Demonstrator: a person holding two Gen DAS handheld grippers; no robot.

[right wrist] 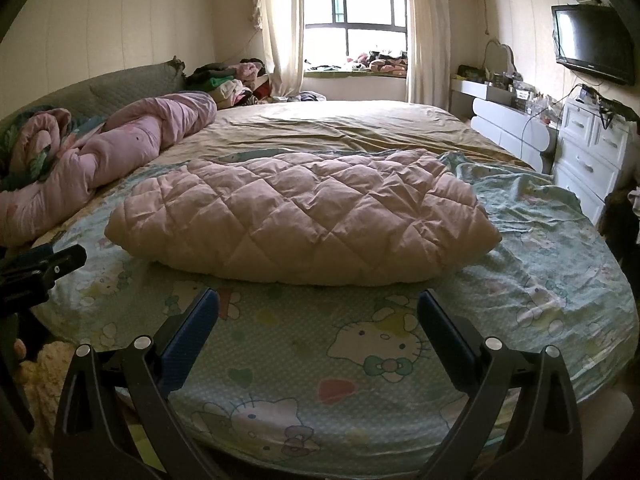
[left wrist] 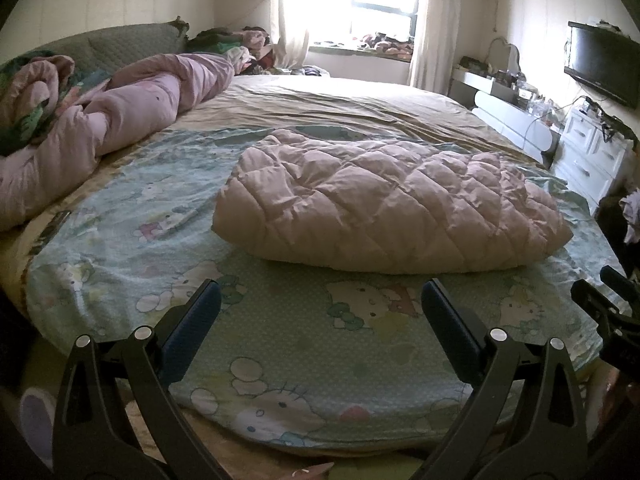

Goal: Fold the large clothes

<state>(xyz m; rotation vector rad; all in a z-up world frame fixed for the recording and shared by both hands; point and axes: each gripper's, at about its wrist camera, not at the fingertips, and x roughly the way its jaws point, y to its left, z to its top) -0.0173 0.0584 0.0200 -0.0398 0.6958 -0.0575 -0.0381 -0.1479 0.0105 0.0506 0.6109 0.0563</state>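
A pale pink quilted garment point(left wrist: 384, 200) point(right wrist: 304, 220) lies folded into a thick bundle on the bed's cartoon-print sheet point(left wrist: 132, 248) point(right wrist: 540, 264). My left gripper point(left wrist: 320, 292) stands open above the sheet, just short of the bundle's near edge, with nothing between its blue-padded fingers. My right gripper point(right wrist: 318, 300) is open too, a little nearer than the bundle's front edge, holding nothing. Each gripper shows at the edge of the other's view: the right gripper point(left wrist: 604, 304) at far right, the left gripper point(right wrist: 40, 268) at far left.
A rumpled pink duvet point(left wrist: 100, 120) point(right wrist: 120, 140) lies along the bed's left side by a grey headboard point(right wrist: 120, 88). White drawers point(right wrist: 592, 156), a dressing table point(left wrist: 500, 88) and a wall television point(right wrist: 592, 44) line the right wall. Clothes pile up near the window point(right wrist: 360, 20).
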